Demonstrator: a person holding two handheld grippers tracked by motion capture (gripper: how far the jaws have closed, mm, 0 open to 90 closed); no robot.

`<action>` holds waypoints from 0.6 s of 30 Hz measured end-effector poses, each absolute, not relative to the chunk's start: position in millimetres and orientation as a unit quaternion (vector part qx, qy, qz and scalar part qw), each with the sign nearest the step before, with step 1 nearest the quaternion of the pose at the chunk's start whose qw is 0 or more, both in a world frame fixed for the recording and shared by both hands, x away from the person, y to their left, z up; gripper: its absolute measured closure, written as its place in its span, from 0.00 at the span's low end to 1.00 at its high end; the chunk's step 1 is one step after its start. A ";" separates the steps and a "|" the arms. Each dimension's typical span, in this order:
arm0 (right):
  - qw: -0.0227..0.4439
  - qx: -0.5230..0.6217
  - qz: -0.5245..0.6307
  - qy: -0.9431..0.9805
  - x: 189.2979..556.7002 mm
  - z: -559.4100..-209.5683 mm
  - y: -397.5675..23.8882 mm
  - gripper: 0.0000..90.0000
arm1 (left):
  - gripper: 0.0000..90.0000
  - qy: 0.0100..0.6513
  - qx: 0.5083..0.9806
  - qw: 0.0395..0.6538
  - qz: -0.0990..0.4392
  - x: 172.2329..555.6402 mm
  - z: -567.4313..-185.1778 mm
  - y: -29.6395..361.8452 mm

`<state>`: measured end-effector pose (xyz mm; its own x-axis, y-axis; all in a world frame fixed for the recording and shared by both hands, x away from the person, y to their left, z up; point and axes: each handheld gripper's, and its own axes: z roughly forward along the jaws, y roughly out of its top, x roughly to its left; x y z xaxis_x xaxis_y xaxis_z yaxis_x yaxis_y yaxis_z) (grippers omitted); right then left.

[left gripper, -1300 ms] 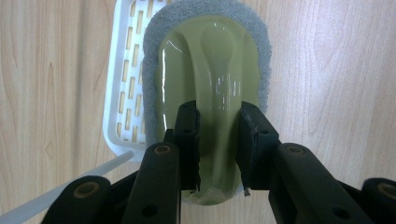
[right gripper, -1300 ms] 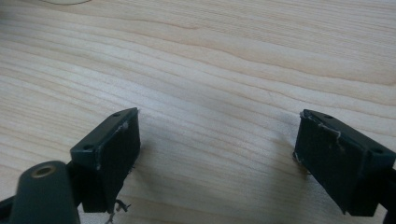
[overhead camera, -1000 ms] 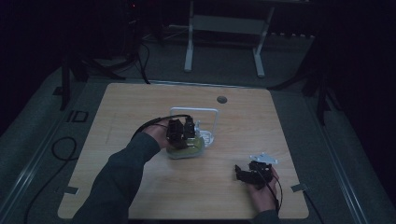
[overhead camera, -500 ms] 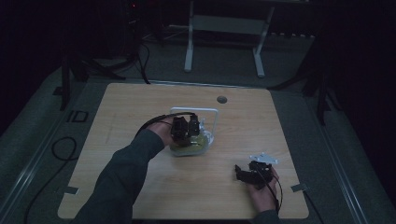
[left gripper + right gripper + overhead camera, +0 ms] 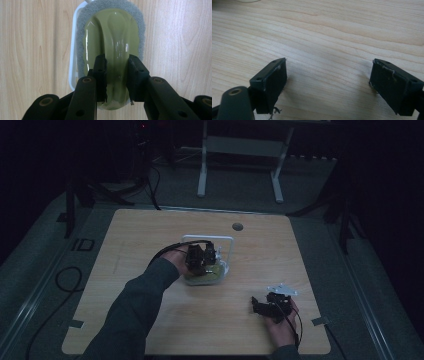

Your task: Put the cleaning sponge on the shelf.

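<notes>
A glossy olive-green scrubber [image 5: 112,32] with a grey pad [image 5: 85,15] under it lies on a shallow white tray [image 5: 73,50] on the wooden table. My left gripper [image 5: 117,75] is shut on the raised ridge along the scrubber's top. From above, the left gripper [image 5: 201,257] sits over the scrubber [image 5: 209,276] near the middle of the table. My right gripper [image 5: 257,306] rests low at the front right, held by a hand. In the right gripper view it [image 5: 328,82] stands wide open over bare wood with nothing between its pads [image 5: 274,80].
A white wire frame [image 5: 231,246] stands just behind the tray. A round grommet hole [image 5: 237,226] sits near the table's far edge. Cables trail from both grippers. Table legs and dark floor lie beyond the far edge.
My left gripper has shifted slightly toward the far side, over the scrubber. The right gripper has stayed where it was.
</notes>
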<state>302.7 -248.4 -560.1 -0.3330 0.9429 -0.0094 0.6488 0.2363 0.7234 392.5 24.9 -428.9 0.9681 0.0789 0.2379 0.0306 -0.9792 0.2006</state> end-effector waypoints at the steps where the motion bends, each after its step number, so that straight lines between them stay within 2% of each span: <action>1: 0.231 0.529 0.319 0.752 302.8 -560.1 -248.4 0.15 | 0.80 0.027 0.987 0.099 0.125 393.1 -429.2 24.0; 18: 0.231 0.528 0.319 0.752 303.0 -560.2 -248.4 0.15 | 0.80 0.024 0.985 0.093 0.143 401.0 -434.5 21.7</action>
